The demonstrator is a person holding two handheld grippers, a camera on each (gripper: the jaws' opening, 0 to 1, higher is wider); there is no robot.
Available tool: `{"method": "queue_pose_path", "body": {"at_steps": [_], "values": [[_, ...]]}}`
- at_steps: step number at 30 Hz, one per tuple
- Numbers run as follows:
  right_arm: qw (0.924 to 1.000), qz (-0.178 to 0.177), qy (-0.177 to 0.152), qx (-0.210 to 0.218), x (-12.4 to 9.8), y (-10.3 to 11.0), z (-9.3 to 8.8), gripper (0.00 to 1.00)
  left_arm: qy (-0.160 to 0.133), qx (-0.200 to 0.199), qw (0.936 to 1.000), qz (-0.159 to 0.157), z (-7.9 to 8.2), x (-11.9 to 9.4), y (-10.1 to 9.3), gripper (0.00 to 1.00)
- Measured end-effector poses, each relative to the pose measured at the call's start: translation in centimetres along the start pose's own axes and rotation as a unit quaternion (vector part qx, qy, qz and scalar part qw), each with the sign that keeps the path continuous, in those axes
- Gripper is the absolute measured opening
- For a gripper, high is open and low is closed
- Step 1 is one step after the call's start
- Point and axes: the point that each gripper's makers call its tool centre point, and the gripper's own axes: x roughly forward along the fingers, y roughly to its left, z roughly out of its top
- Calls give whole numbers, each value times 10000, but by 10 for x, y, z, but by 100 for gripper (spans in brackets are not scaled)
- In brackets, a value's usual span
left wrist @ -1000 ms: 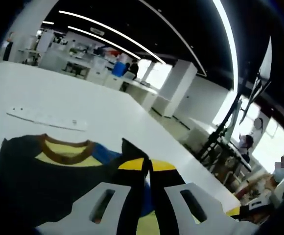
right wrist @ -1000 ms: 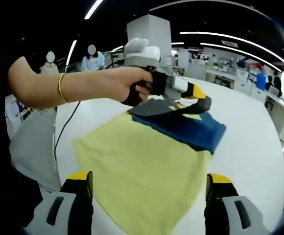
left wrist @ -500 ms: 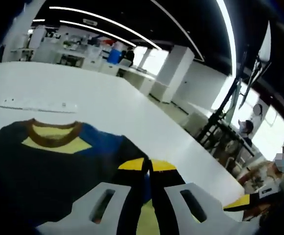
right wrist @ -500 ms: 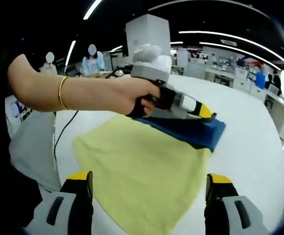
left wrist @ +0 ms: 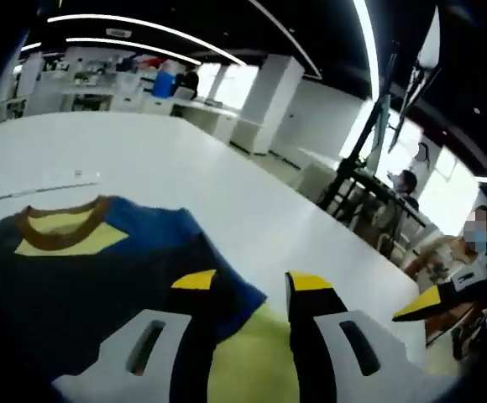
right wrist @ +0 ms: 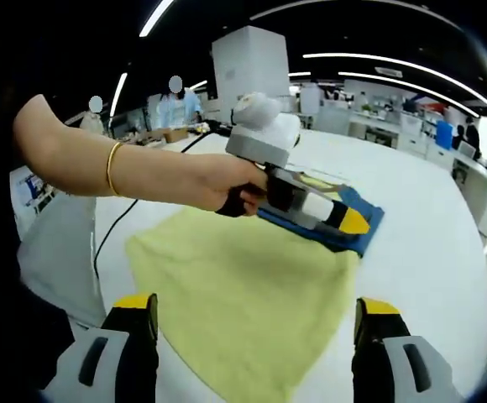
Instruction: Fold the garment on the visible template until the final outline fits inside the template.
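Now the garment [right wrist: 252, 294] lies flat on the white bench [right wrist: 428, 252], soft and floppy, best pinched at an edge. Just above its blue part [left wrist: 168, 252], the left hand-held gripper [left wrist: 248, 290] has its jaws apart. The right hand-held gripper [right wrist: 256, 323] is spread wide too. I cannot make out any template.

The yellow, soft fabric garment [right wrist: 243, 302] lies spread flat on the white table [right wrist: 428, 277], its broad pale-yellow body nearest in the right gripper view. Its far portion is folded over, showing a dark blue panel [right wrist: 348, 235] lying on the yellow cloth. In the left gripper view that folded blue part [left wrist: 101, 285] lies flat, with a brown ribbed round collar [left wrist: 59, 231] and yellow lining inside the neck opening.
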Motion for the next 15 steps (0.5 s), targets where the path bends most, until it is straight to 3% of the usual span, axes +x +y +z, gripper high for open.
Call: {"method": "queue_pose_path", "body": {"at_steps": [4, 10, 15], "values": [[9999, 116, -9, -22, -2, 4, 2, 97, -172, 190, 9995, -179, 9, -15, -5, 59], [9993, 308, 99, -172, -7, 9, 0, 99, -247, 463, 9983, -246, 17, -46, -9, 84], [9984, 432, 193, -305, -12, 13, -3, 99, -154, 765, 9967, -224, 12, -69, -10, 98]]}}
